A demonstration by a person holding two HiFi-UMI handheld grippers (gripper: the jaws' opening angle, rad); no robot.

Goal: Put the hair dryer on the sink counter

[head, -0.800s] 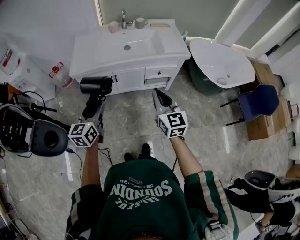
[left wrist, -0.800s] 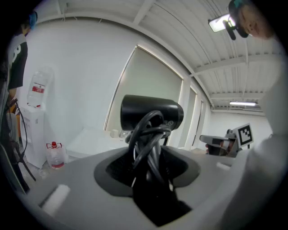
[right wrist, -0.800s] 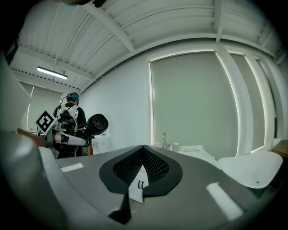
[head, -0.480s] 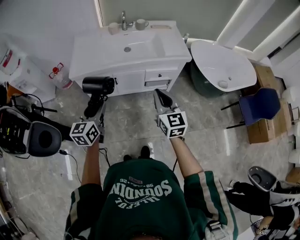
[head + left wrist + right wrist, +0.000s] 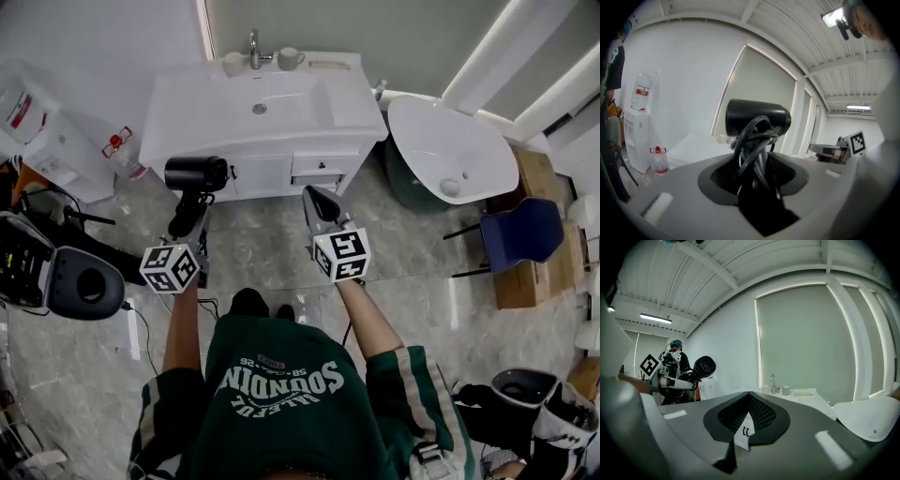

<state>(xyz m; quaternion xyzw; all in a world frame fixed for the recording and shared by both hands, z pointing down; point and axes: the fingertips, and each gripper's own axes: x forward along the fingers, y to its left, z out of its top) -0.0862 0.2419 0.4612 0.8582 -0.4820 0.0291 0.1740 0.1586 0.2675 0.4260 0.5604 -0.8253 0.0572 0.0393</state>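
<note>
the hair dryer [image 5: 195,174] is clamped by its handle in the jaws of the left gripper [image 5: 187,219]; those of the right gripper [image 5: 315,197] are pressed together, empty.

The hair dryer [image 5: 195,174] is glossy black. The counter [image 5: 187,108] is plain white. The left gripper [image 5: 186,217] and right gripper [image 5: 317,199] are grey and black, each with a white cube patterned in black squares. The floor [image 5: 262,234] is grey marbled tile.
</note>
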